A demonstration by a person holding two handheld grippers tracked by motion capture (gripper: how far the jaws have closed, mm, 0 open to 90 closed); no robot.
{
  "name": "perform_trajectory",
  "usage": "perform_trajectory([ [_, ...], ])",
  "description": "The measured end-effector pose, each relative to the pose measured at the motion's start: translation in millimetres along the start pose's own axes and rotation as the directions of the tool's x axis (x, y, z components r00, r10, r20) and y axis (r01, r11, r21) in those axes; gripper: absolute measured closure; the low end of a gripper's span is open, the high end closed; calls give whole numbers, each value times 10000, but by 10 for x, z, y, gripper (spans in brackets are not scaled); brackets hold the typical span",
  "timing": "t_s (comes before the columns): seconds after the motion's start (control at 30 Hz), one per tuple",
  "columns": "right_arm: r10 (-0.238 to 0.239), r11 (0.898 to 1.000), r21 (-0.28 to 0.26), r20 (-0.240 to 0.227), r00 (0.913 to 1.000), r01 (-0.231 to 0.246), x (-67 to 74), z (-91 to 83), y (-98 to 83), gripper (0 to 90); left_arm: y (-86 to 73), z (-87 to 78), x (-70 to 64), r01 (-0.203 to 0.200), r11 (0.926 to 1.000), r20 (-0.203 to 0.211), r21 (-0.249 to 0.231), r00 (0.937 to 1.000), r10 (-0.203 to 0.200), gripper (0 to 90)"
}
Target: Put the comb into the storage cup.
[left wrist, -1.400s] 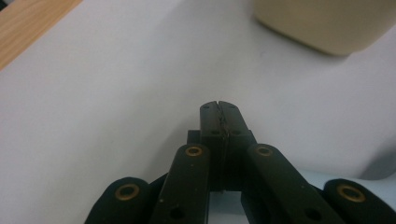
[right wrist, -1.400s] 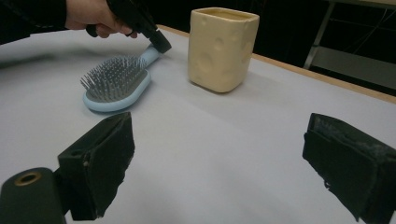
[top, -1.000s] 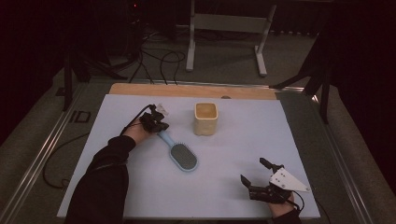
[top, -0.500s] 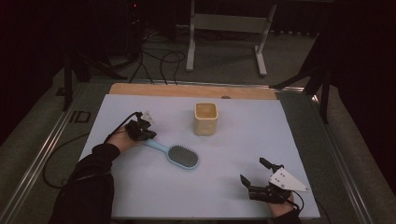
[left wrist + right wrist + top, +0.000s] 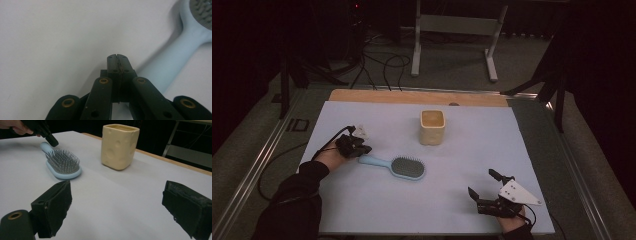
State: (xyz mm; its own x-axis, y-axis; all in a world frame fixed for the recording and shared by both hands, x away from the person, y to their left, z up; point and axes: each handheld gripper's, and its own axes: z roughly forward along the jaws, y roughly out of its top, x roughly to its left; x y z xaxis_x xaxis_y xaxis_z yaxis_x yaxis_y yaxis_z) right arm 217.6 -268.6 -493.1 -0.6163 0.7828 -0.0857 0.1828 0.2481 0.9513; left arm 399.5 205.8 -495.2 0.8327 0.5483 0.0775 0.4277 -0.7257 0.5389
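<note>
A light blue hairbrush (image 5: 394, 166) lies bristles up on the white table sheet (image 5: 377, 210), its handle pointing left. My left gripper (image 5: 362, 148) sits just at the handle's end, jaws shut with nothing between them. In the left gripper view the closed tips (image 5: 117, 58) rest over the sheet, and the brush handle (image 5: 172, 62) runs past them on the right. My right gripper (image 5: 482, 182) lies near the front right edge, open and empty. Its view looks between the wide pads (image 5: 57, 205) at the hairbrush (image 5: 63, 162), a yellow cup (image 5: 120, 145) and the left gripper (image 5: 47, 132).
The yellow, dimpled square cup (image 5: 432, 126) stands upright behind the brush, mid-table. A wooden strip (image 5: 412, 96) borders the far edge of the sheet. Cables and a metal stand's legs (image 5: 452, 45) lie on the floor beyond.
My left hand and gripper have moved left and toward me. The brush has turned with them: its handle swung from pointing up-left to lying nearly level. The right gripper has stayed still.
</note>
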Motion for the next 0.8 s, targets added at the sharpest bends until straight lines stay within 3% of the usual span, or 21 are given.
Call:
perform_trajectory([
  [0.17, 73, 10000, 2, 1, 10000, -73, -16, -7, -7, 91, -3, 23, 1, -97, 9993, 158, 359, 9998, 91, 900],
  [0.4, 16, 10000, -45, 40, 10000, -16, -17, -16, 1, 91, -74, -76, -59, -99, 9999, 259, 59, 9996, 97, 900],
  [0.8, 51, 10000, -35, 27, 10000, -51, -20, -9, 0, 91, -267, -230, -313, -393, 9991, 606, 133, 9974, 384, 900],
])
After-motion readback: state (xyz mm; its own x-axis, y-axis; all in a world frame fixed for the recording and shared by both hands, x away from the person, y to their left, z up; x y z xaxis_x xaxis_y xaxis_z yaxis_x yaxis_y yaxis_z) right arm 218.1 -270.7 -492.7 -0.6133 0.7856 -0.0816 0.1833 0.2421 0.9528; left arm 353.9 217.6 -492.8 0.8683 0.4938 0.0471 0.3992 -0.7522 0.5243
